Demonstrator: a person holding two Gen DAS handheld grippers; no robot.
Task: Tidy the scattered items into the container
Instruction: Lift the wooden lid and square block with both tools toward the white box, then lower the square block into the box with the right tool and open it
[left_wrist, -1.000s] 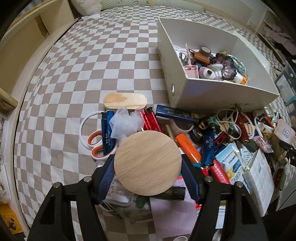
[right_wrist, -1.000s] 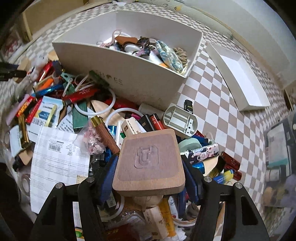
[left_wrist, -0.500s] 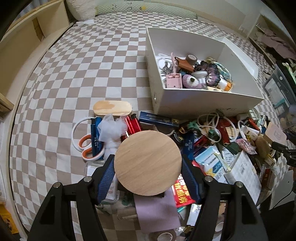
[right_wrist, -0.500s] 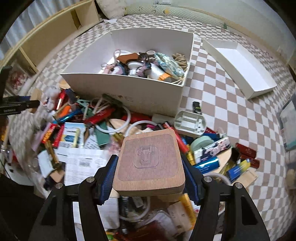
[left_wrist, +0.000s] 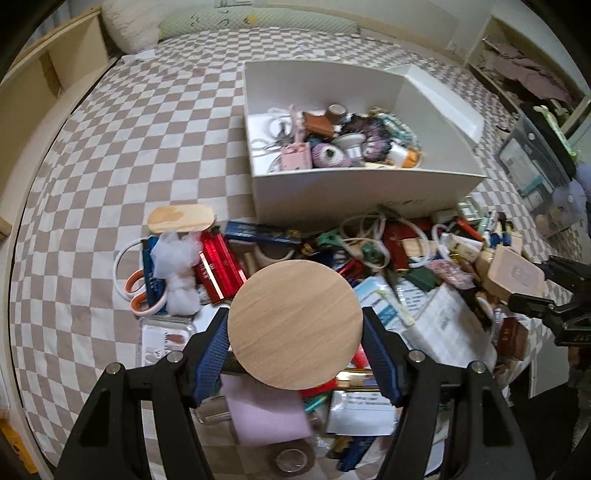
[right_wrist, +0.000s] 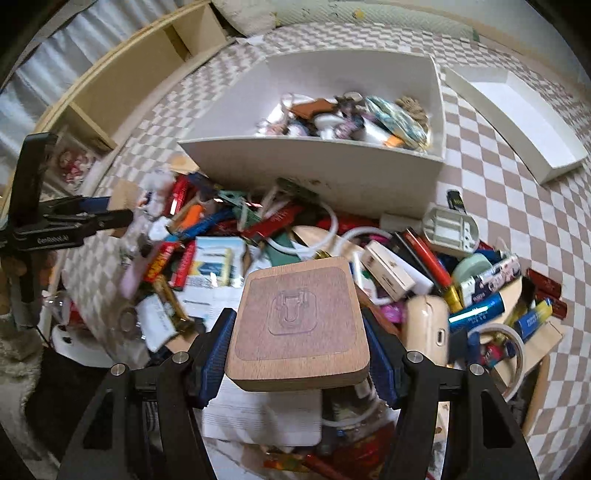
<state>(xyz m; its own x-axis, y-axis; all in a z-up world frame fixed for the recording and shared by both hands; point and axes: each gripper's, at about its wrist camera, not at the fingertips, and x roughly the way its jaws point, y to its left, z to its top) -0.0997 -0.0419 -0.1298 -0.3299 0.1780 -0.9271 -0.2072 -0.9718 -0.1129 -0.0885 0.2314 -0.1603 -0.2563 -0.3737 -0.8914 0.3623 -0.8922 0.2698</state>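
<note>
Wood fills both grips: the left gripper (left_wrist: 295, 330) is clamped on a round disc (left_wrist: 294, 324), and the right gripper (right_wrist: 298, 339) is clamped on a square block (right_wrist: 299, 325) with a stamped emblem on its top face. Each piece is pinched edge to edge between blue pads and hangs above the pile (left_wrist: 388, 280), short of the box (left_wrist: 362, 195).

That white box sits on the far side of the clutter, on the checked cloth (left_wrist: 147, 140). Its right part already holds a heap of small things: a yarn ball (left_wrist: 328, 155), a pink case, a tape roll, a brown pouch. Its left part is bare.

Most of the job looks undone. Near the box lie red cases (left_wrist: 218, 264), scissors (left_wrist: 142, 291), a wad of fluff, cords, papers, pens and a wooden oval (left_wrist: 180, 218); on the right side are a white holder (right_wrist: 448, 230), a beige case (right_wrist: 428, 328) and tape rolls. A shallow white tray (right_wrist: 517, 122) lies far right, empty.
</note>
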